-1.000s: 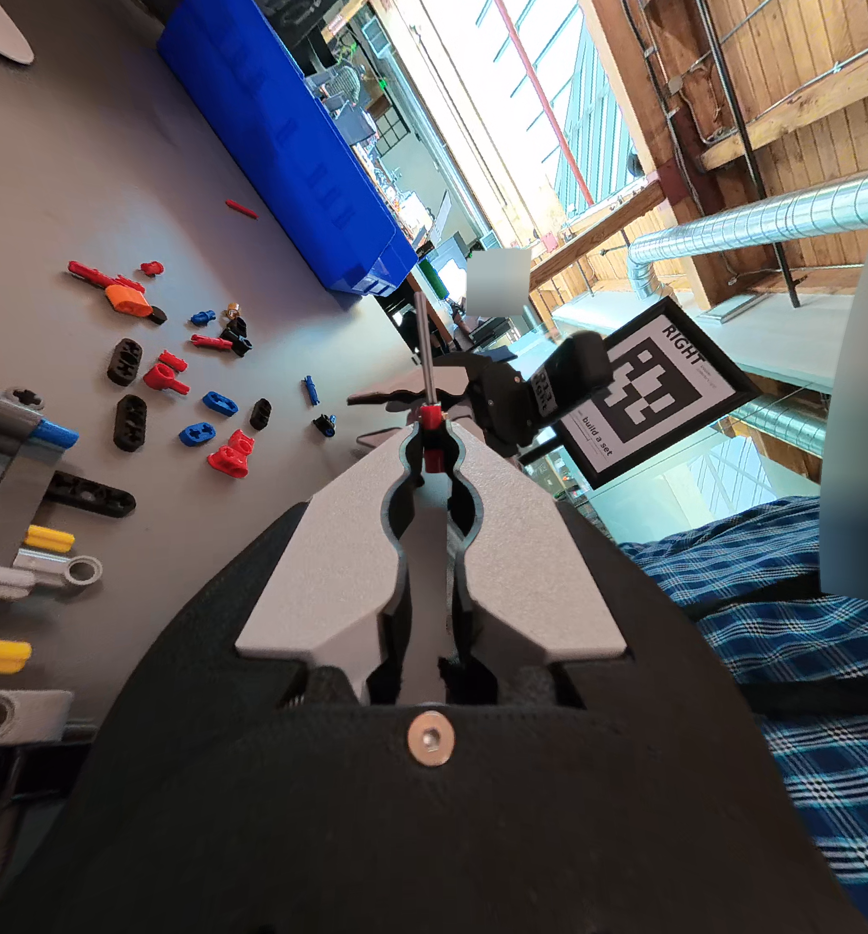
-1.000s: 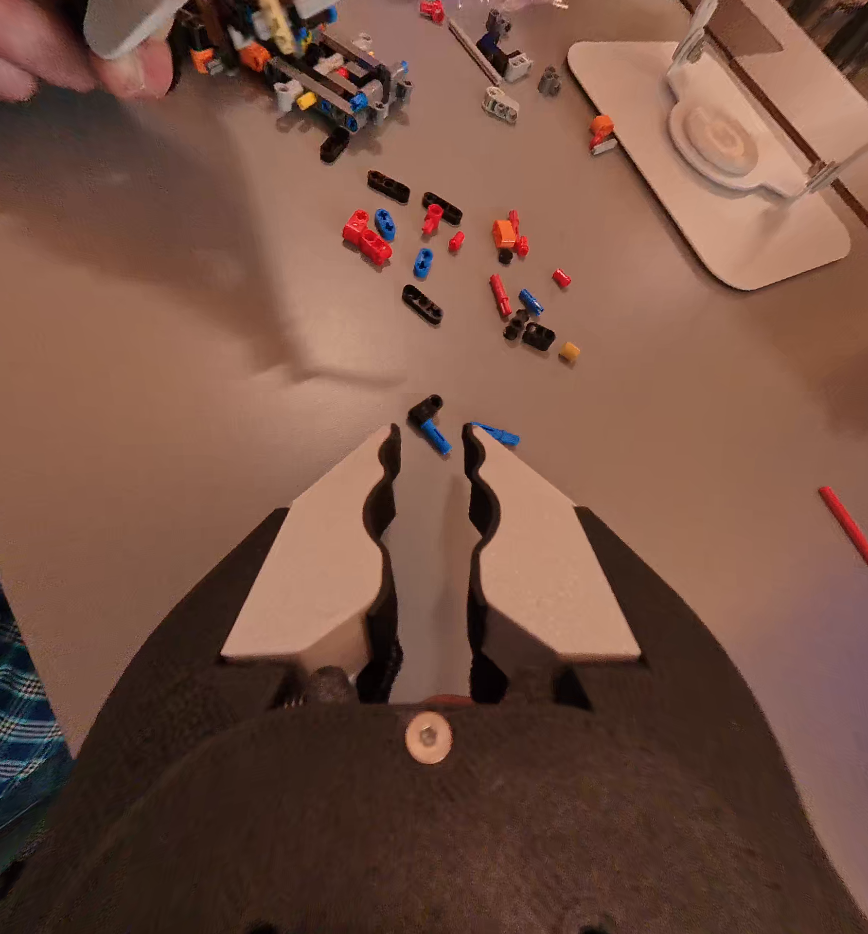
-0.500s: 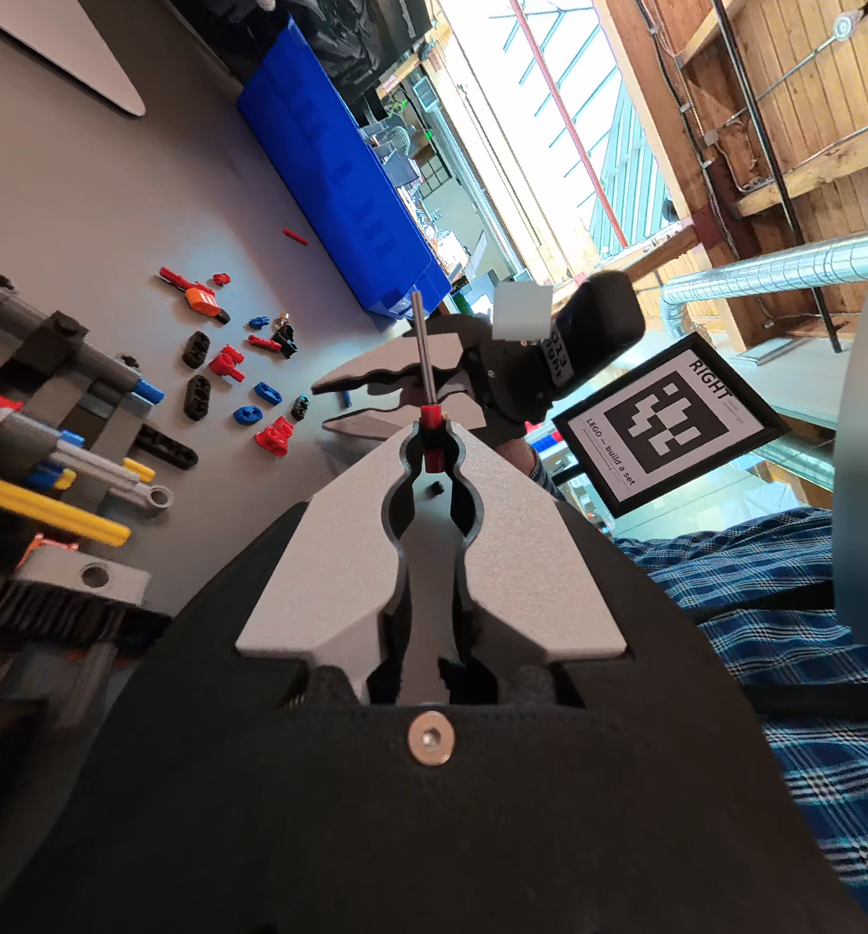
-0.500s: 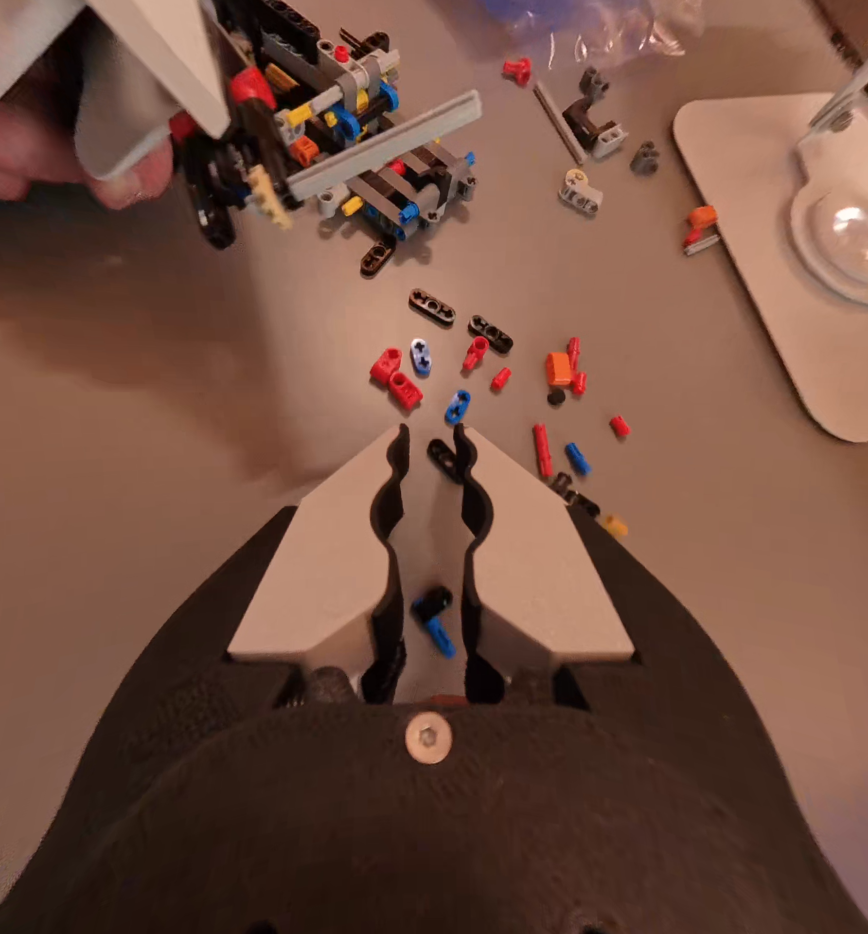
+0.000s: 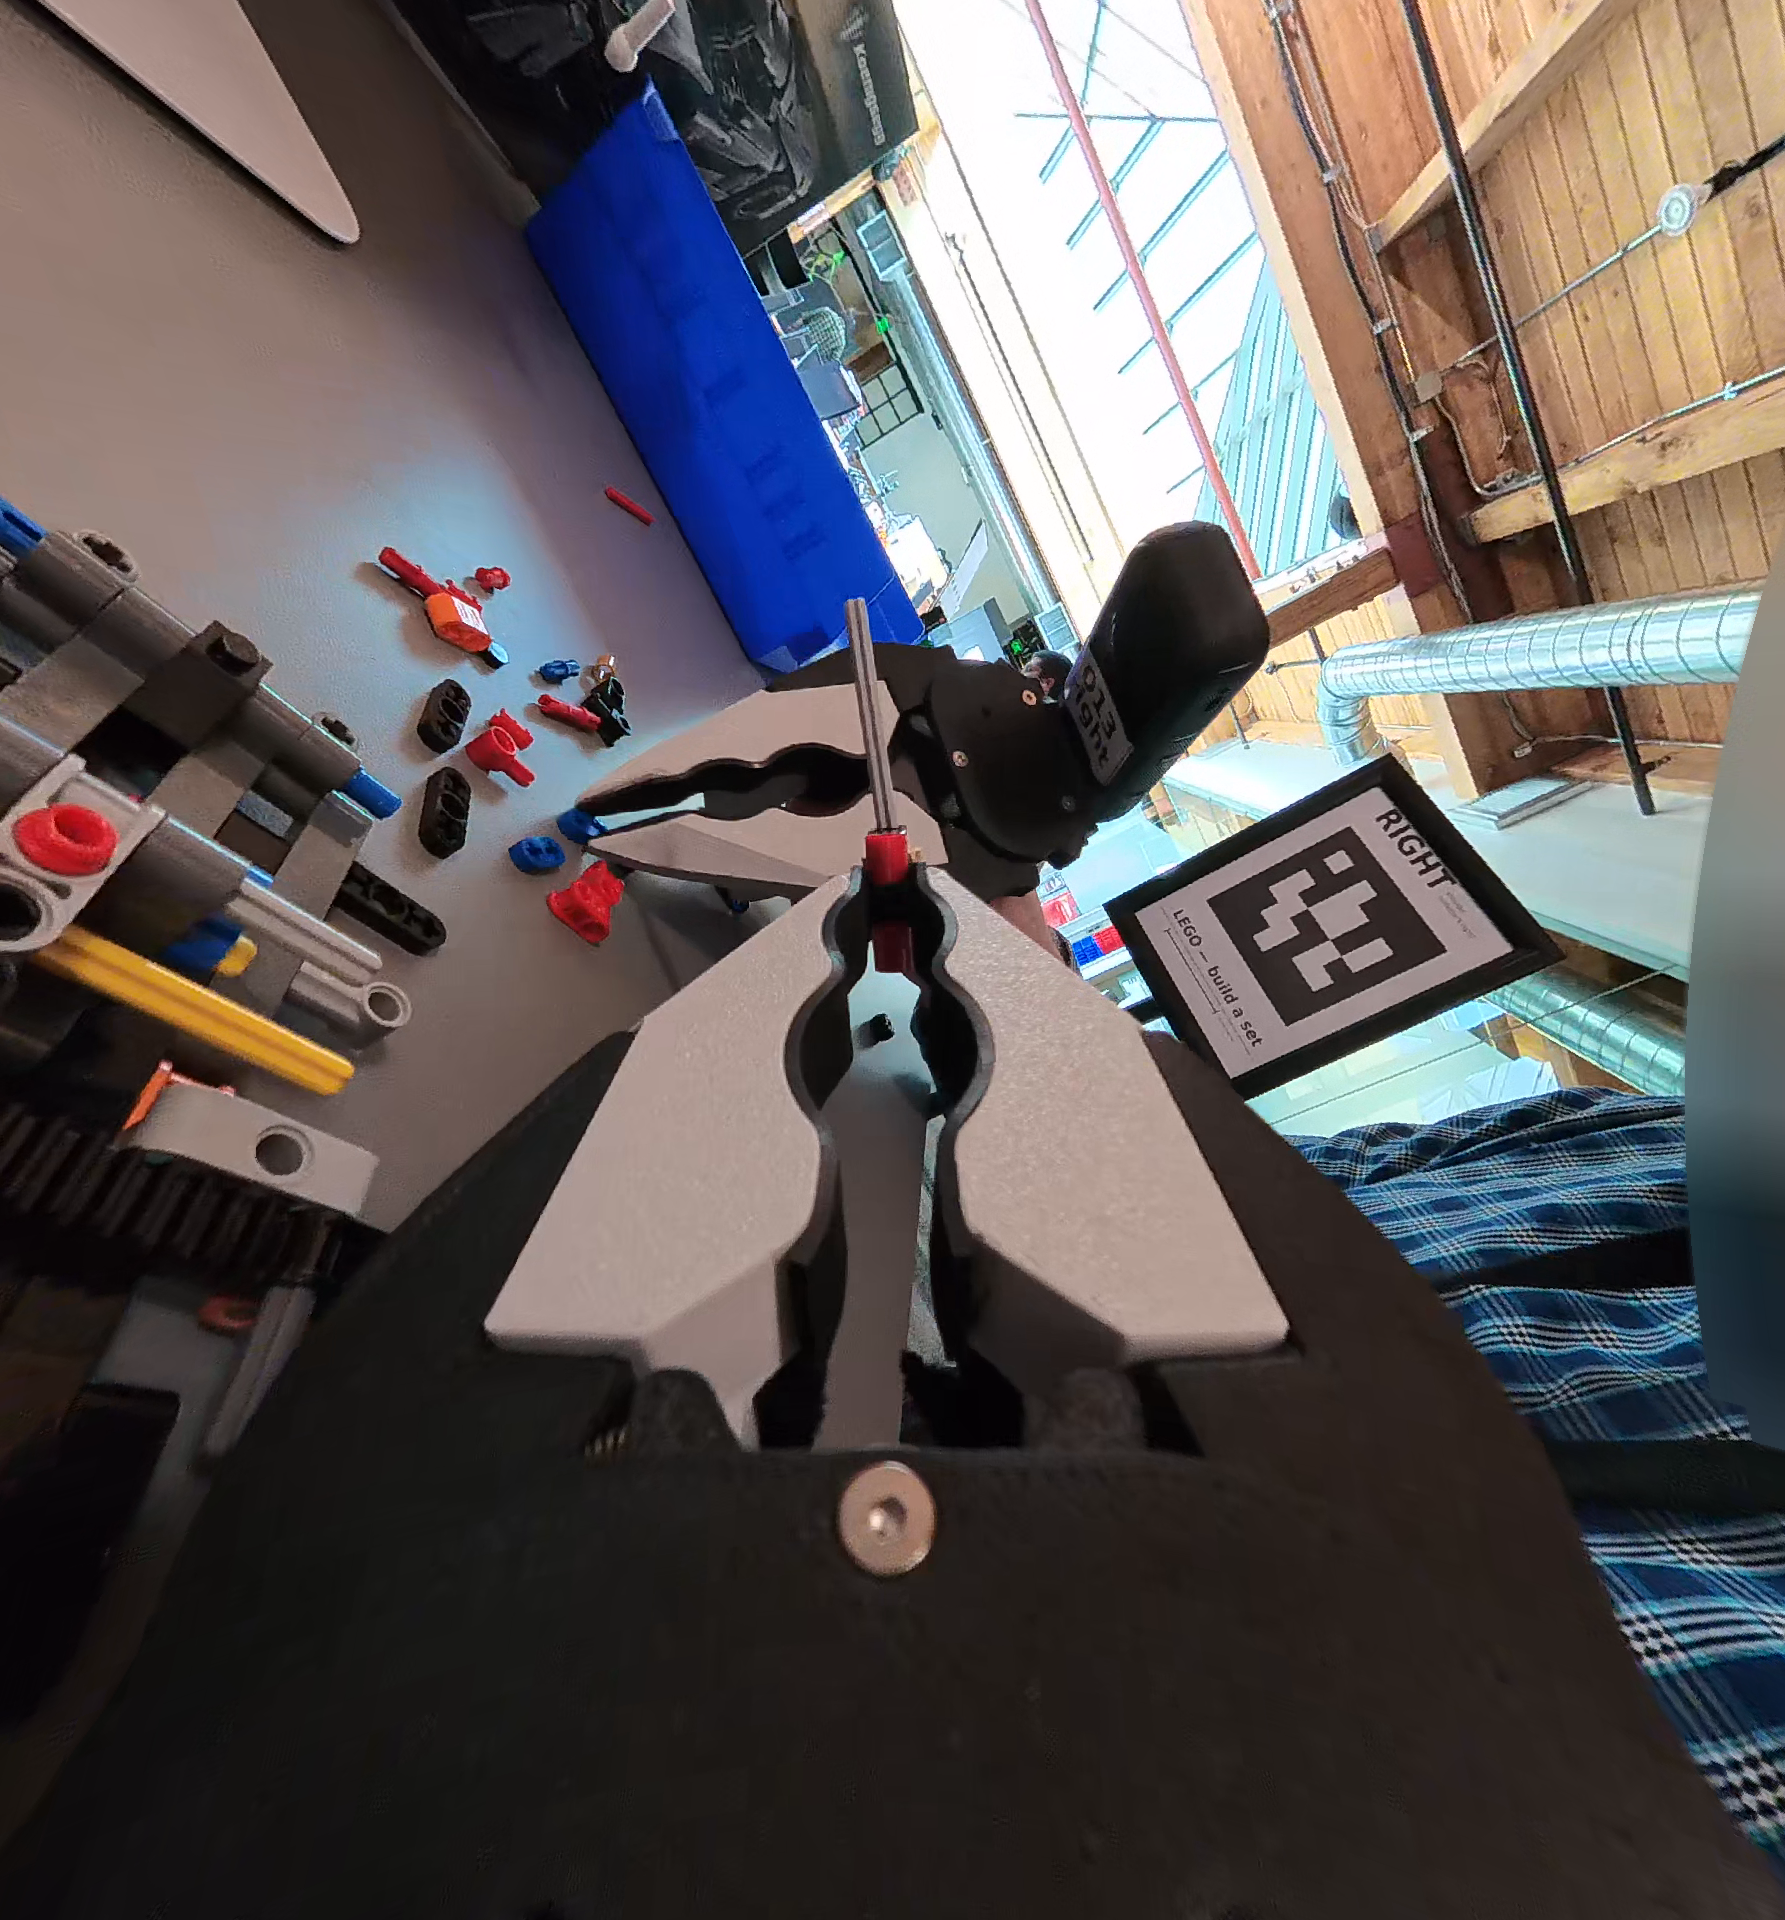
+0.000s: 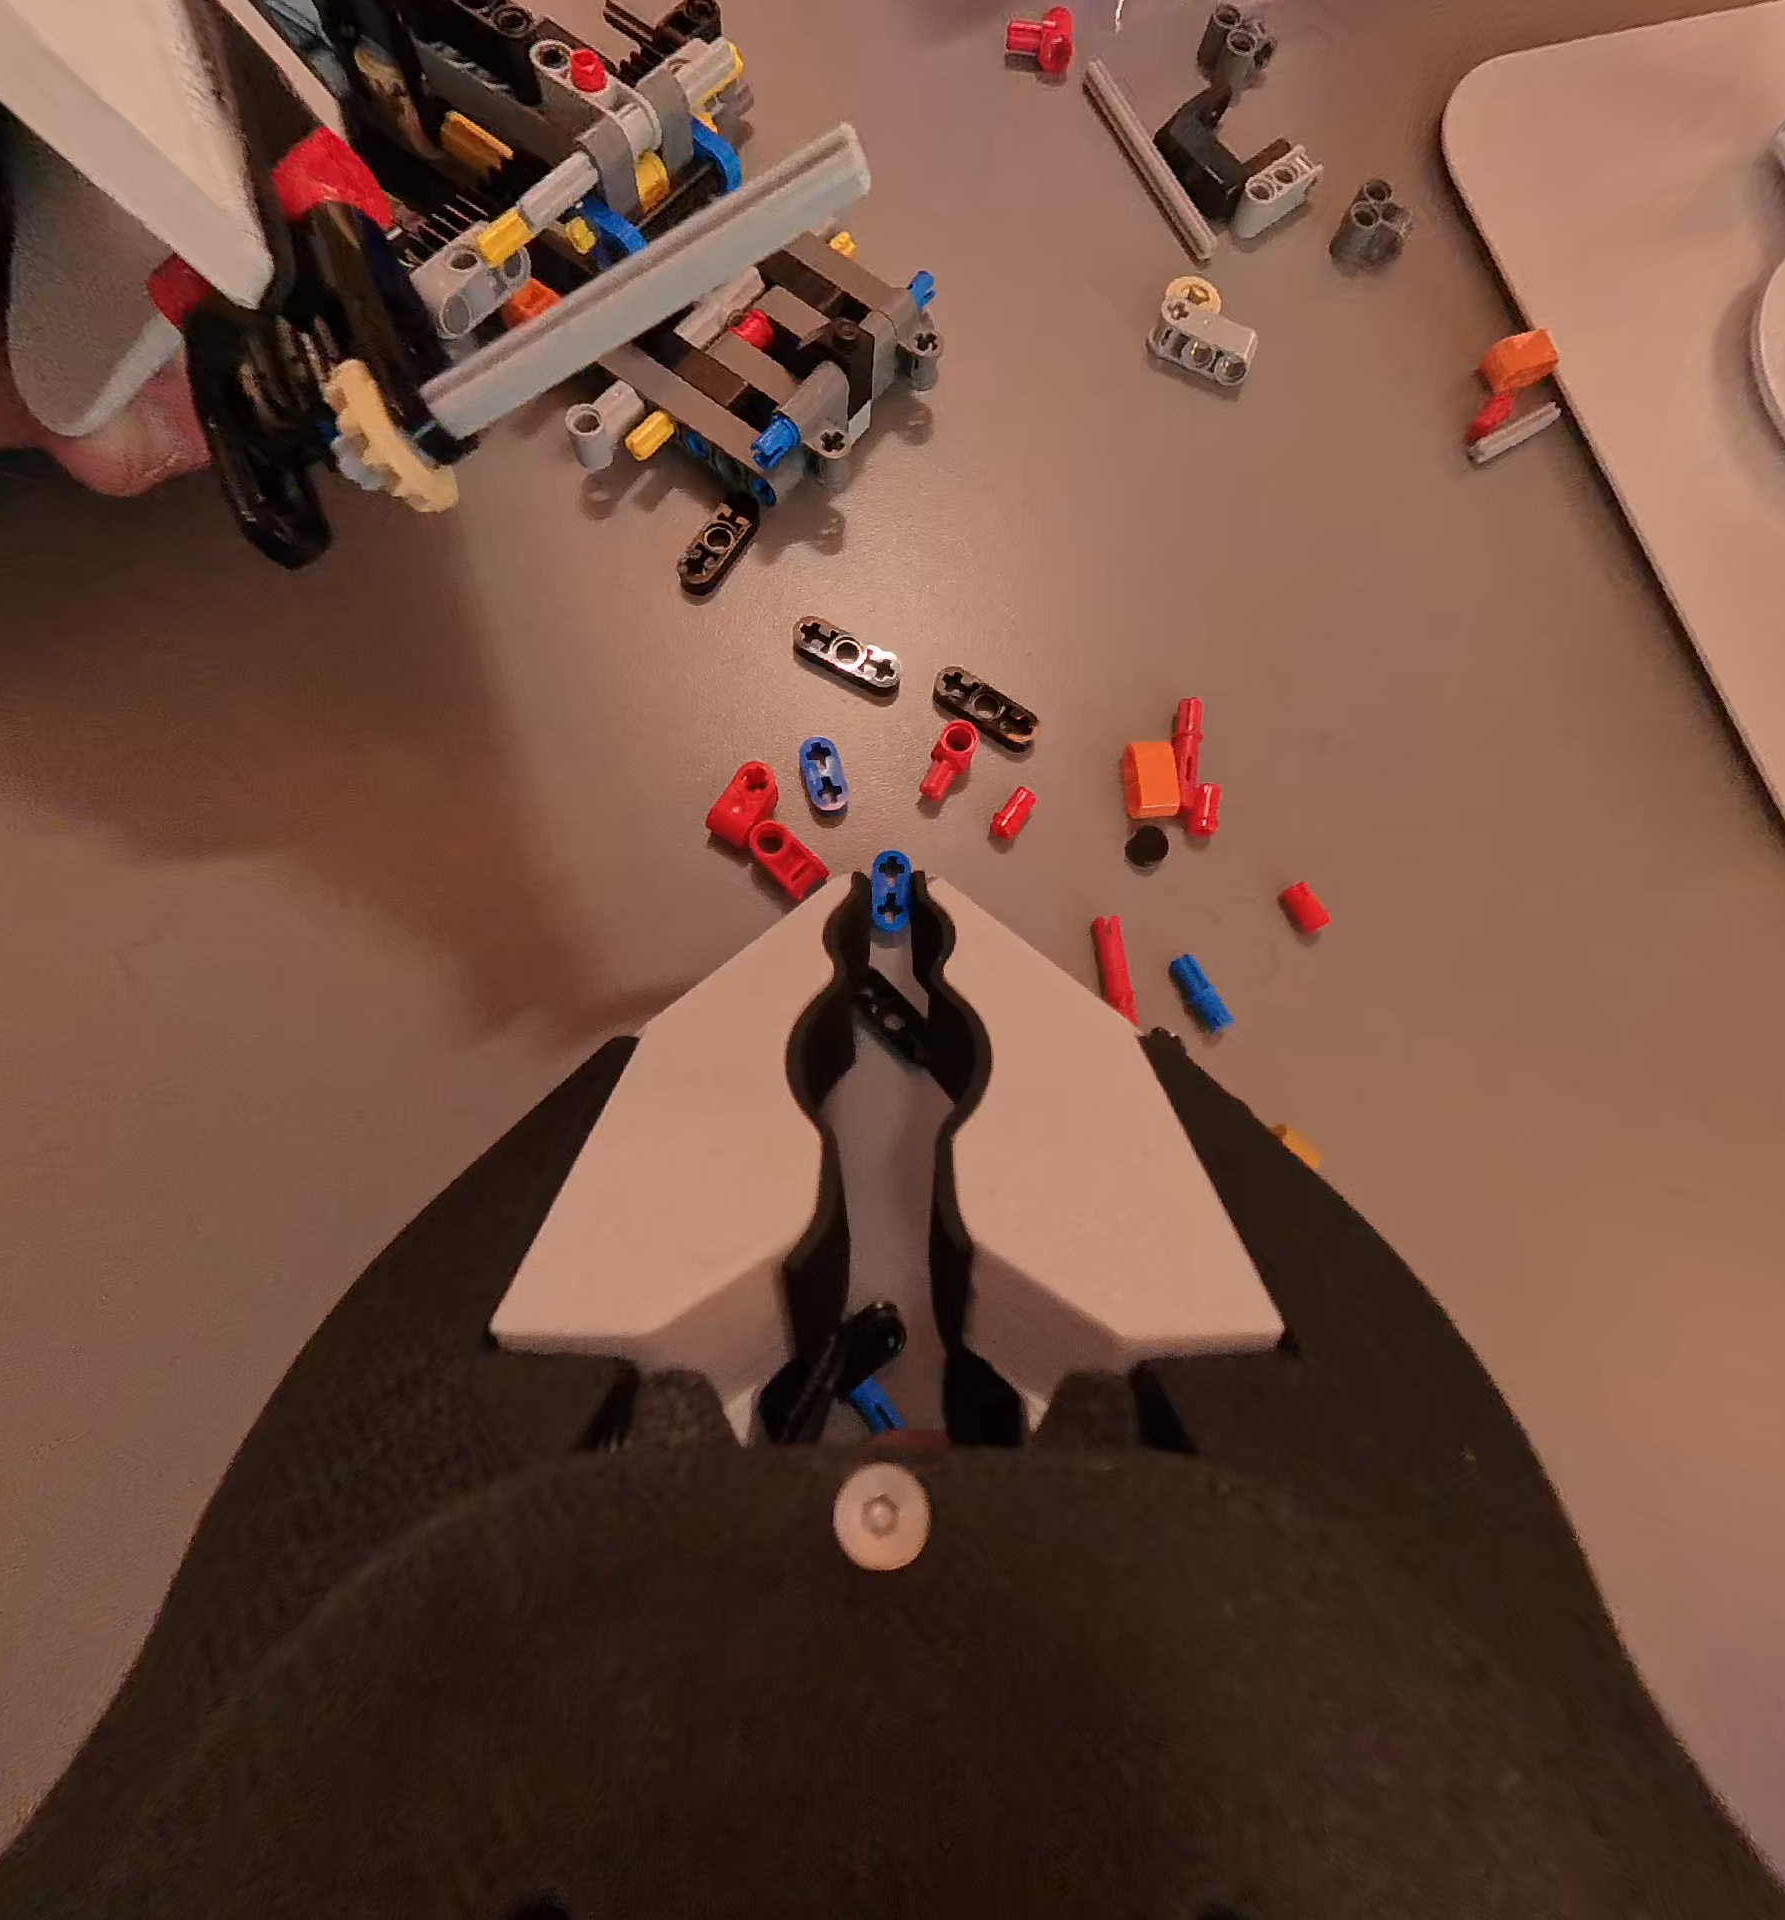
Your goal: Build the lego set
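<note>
My left gripper (image 5: 886, 902) is shut on a red bush (image 5: 888, 920) with a thin grey axle (image 5: 870, 717) that sticks out past the tips. It hangs in the air beside the part-built Technic model (image 5: 140, 831). In the right wrist view the left gripper shows at the top left, with the axle (image 6: 649, 291) reaching over the model (image 6: 763, 343). My right gripper (image 6: 890, 888) is down at the table, its tips closed on a small blue liftarm (image 6: 890, 885). The right gripper also shows in the left wrist view (image 5: 597, 816), with the blue piece (image 5: 576, 826) at its tips.
Loose red, blue, black and orange pieces (image 6: 1158, 779) lie just ahead of the right gripper, and a black liftarm (image 6: 893, 1013) lies under its fingers. A white base plate (image 6: 1646, 312) sits to the right. A blue bin (image 5: 701, 395) stands at the table's far side. There is about 10 cm between the tips of the two grippers.
The right gripper moved forward over the loose pieces and closed from open onto the blue liftarm. The left gripper, still holding the bush and axle, came closer to the model.
</note>
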The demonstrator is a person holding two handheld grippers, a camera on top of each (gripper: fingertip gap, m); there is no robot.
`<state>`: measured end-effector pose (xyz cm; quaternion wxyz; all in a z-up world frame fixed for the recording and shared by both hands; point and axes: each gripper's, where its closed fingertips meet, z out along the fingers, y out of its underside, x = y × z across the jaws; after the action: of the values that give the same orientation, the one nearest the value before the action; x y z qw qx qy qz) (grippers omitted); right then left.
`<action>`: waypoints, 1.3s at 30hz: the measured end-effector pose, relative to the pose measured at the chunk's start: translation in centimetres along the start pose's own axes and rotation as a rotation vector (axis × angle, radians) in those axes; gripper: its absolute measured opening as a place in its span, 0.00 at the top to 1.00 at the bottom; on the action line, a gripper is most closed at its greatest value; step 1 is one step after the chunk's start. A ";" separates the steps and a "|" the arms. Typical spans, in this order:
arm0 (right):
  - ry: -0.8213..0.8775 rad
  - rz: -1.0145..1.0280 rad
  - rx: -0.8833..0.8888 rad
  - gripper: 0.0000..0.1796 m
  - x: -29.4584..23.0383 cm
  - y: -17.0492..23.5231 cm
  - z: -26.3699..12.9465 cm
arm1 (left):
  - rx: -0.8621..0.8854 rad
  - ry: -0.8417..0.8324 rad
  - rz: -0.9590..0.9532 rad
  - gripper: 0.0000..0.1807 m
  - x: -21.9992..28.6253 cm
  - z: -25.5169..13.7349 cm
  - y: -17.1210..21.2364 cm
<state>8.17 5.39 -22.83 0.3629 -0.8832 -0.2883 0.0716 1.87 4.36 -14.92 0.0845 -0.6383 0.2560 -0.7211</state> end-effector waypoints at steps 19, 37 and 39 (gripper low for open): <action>-0.433 0.264 0.287 0.98 -6.8 -3.7 -5.8 | -0.127 -0.062 0.169 0.97 0.2 0.7 1.9; -0.161 -0.140 0.031 0.92 -8.4 0.7 -1.8 | -0.260 -0.167 0.188 0.97 -1.3 -0.3 3.8; -0.104 -0.200 0.074 0.87 -8.3 0.2 -2.3 | -0.259 -0.167 0.190 0.97 -1.3 -0.3 3.8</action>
<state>2.23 -0.71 -21.94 0.3851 -0.8312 -0.3904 0.0913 1.04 1.75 -17.89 0.0904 -0.6744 0.3982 -0.6152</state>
